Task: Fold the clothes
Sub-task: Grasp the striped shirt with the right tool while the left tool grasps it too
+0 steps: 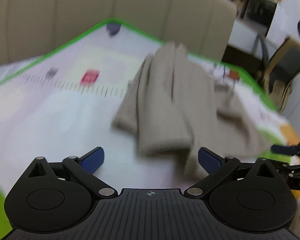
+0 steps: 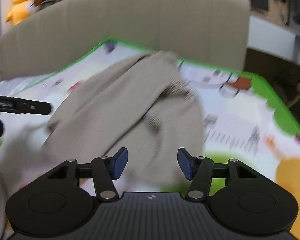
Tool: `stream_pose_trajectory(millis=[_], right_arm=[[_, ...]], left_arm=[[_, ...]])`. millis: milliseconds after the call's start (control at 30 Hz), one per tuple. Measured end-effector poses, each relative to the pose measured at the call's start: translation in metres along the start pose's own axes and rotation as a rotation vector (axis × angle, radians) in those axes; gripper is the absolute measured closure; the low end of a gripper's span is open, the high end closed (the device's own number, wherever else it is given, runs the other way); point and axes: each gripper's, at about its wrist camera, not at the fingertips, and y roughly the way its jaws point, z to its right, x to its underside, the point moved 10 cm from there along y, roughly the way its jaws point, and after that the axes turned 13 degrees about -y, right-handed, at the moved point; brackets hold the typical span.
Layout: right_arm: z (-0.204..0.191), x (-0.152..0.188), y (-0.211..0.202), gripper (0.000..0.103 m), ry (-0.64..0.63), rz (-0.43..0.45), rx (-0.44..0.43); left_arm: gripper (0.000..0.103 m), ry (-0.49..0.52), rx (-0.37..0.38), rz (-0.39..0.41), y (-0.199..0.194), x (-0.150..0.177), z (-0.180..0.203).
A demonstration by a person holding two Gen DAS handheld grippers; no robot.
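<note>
Green-edged play mat (image 1: 50, 120) (blurred), beige garment (image 1: 166, 104) rumpled, beige sofa (image 1: 110, 10) behind, both grippers' fingers released.

A beige-grey knitted garment (image 1: 166, 108) lies crumpled on the mat, ahead of the spread left fingers (image 1: 209, 161), with one thick bunched end hanging down between them, nearer the right-hand pad. From there it rises in long folds away from the fingertips and spreads off to the right in a flatter, rumpled sheet. In the right wrist view the same garment (image 2: 130, 104) lies heaped just beyond the parted right fingers (image 2: 121, 163), its folds running diagonally up and away, with ribbed edging showing along one curved fold.
</note>
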Motion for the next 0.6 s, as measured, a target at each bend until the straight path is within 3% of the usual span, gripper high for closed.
stream_pose_trajectory(millis=[67, 133, 267, 300, 333, 400, 467, 567, 600], right_arm=[[0.013, -0.014, 0.025, 0.037, -0.016, -0.007, 0.036], [0.021, -0.019, 0.057, 0.032, -0.021, -0.04, 0.061], [0.027, -0.012, 0.116, 0.035, -0.011, -0.131, 0.051], [0.027, -0.009, 0.121, 0.039, 0.005, -0.138, 0.041], [0.024, -0.007, 0.121, 0.053, 0.008, -0.137, 0.029], [0.011, -0.006, 0.111, 0.076, -0.029, -0.128, -0.025], [-0.003, 0.0, 0.099, 0.083, -0.056, -0.137, -0.076], [-0.021, 0.017, 0.074, 0.084, -0.077, -0.169, -0.156], [-0.026, 0.024, 0.063, 0.084, -0.077, -0.185, -0.187]], left_arm=[[0.005, 0.0, 0.02, 0.034, 0.008, -0.032, 0.006], [0.004, -0.005, 0.028, 0.006, 0.028, -0.052, 0.011], [0.002, 0.02, -0.058, -0.149, 0.098, -0.049, 0.017], [0.002, 0.015, -0.079, -0.191, 0.111, -0.042, 0.015], [0.002, 0.009, -0.099, -0.232, 0.124, -0.036, 0.013], [0.004, 0.03, -0.119, -0.201, 0.124, -0.032, 0.017], [0.036, 0.081, -0.096, -0.187, 0.112, -0.025, 0.026], [0.062, 0.125, -0.058, -0.198, 0.089, -0.012, 0.035], [0.064, 0.13, -0.051, -0.212, 0.079, -0.006, 0.036]])
